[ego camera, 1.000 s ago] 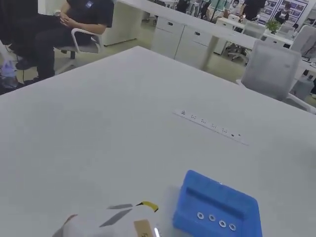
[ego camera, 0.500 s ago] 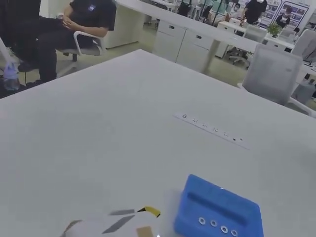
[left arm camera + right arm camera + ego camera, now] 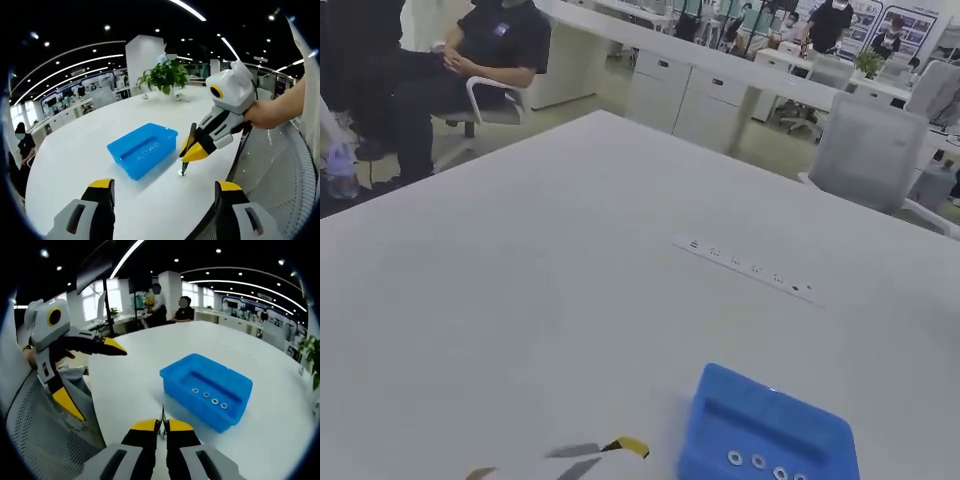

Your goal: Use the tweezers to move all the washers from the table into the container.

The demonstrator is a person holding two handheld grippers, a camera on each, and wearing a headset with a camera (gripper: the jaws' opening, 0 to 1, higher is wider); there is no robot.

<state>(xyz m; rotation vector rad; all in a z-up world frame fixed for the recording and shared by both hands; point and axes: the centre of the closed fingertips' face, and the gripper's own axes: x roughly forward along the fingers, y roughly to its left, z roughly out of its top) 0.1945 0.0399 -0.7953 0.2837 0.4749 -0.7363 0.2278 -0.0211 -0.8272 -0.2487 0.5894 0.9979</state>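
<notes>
**Evidently lining up a pick**

Clamped shut on the tweezers, the right gripper tipped them steeply down so the point met what looked like a small washer on the table, just beside the blue container. Four shiny washers lay in a row inside. The left gripper hung wide open, empty.

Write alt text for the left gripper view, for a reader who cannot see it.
The right gripper, held in a hand, clamps tweezers whose tips point down at the white table beside a blue container with washers in it. The left gripper rises from the bottom, jaws wide apart.
</notes>
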